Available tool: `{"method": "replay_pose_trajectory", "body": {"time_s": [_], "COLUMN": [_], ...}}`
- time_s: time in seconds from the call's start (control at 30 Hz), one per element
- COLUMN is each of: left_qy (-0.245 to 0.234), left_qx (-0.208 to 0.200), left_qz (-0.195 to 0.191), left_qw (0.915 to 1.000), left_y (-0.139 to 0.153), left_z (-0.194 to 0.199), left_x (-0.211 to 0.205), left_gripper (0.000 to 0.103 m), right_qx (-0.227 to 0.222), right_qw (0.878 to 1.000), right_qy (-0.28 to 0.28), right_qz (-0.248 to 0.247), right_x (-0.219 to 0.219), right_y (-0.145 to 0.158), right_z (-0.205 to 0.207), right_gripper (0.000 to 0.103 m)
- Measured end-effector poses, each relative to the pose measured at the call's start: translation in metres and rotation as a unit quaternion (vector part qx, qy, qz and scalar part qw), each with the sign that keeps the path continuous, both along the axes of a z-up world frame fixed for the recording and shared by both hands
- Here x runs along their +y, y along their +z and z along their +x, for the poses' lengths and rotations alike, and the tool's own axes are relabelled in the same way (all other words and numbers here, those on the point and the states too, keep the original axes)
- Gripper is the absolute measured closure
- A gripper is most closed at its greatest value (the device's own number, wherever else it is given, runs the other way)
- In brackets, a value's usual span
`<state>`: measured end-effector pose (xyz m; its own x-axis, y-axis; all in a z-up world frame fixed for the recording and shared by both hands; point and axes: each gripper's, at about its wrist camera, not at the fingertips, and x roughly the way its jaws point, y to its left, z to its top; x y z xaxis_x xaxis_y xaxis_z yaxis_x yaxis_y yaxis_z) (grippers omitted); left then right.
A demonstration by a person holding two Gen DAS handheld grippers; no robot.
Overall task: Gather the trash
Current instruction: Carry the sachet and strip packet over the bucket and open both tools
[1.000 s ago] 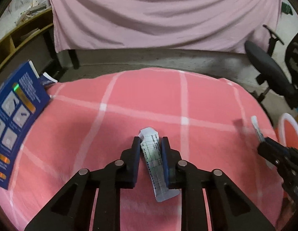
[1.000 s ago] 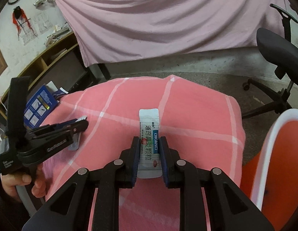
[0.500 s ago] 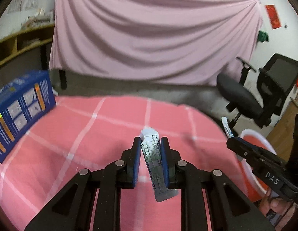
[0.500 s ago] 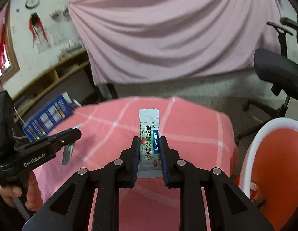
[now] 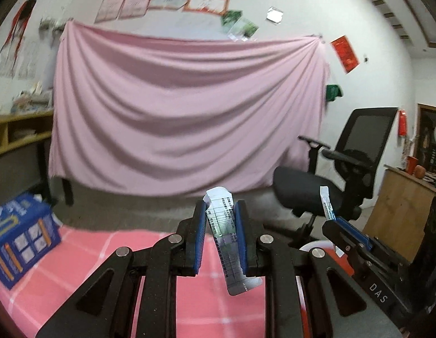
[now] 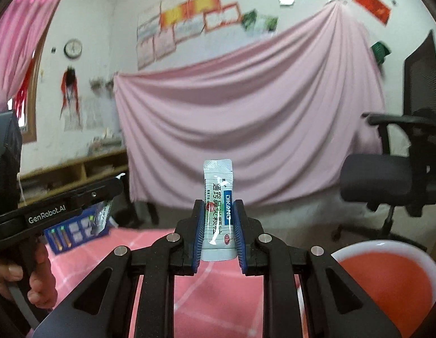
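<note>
My left gripper (image 5: 219, 211) is shut on a long white sachet (image 5: 226, 233) with small grey print, held tilted above the pink checked tablecloth (image 5: 85, 256). My right gripper (image 6: 218, 211) is shut on a white sachet (image 6: 218, 211) with a blue label and green characters, held upright. In the left wrist view the right gripper (image 5: 334, 221) shows at the right with its sachet (image 5: 326, 201) sticking up. The right wrist view shows the left gripper (image 6: 116, 184) at the left, a hand (image 6: 37, 278) on its grip. An orange bin (image 6: 392, 278) with a white rim stands low at the right.
A blue printed box (image 5: 19, 233) sits on the cloth's left side. A black office chair (image 5: 330, 180) stands beyond the table on the right, near a wooden cabinet (image 5: 400, 205). A pink sheet (image 5: 184, 115) hangs across the back wall, with wooden shelves (image 5: 12, 138) at the left.
Both grippers have risen and tipped up from looking down at the cloth to nearly level, each still holding its sachet. The wall and chair now fill the views; the bin has come nearer.
</note>
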<state>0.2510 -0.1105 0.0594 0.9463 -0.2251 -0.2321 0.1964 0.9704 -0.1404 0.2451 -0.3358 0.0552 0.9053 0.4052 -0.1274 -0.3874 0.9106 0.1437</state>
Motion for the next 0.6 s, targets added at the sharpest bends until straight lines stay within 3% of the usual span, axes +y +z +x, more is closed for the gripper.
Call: {"method": "replay_pose_trajectory", "body": {"time_s": [0.23,0.6], "left_qy": [-0.045,-0.096], "left_qx": [-0.045,-0.04], "left_qz": [0.028,0.059], "left_qw": [0.9976,0.9929], "left_y": [0.012,0.003], "left_z": [-0.009,-0.001], "left_x": [-0.045,-0.121], "left_gripper": [0.086,0.086], "right_qx": [-0.04,-0.041], "right_qw": [0.997,0.99], "right_qy": [-0.056,-0.121], "right_qz": [0.032,0.058], "right_x": [-0.045,-0.1], "right_y": [0.009,0.007], "right_z": [-0.016,-0.025], "right_gripper": [0.085,0.084]}}
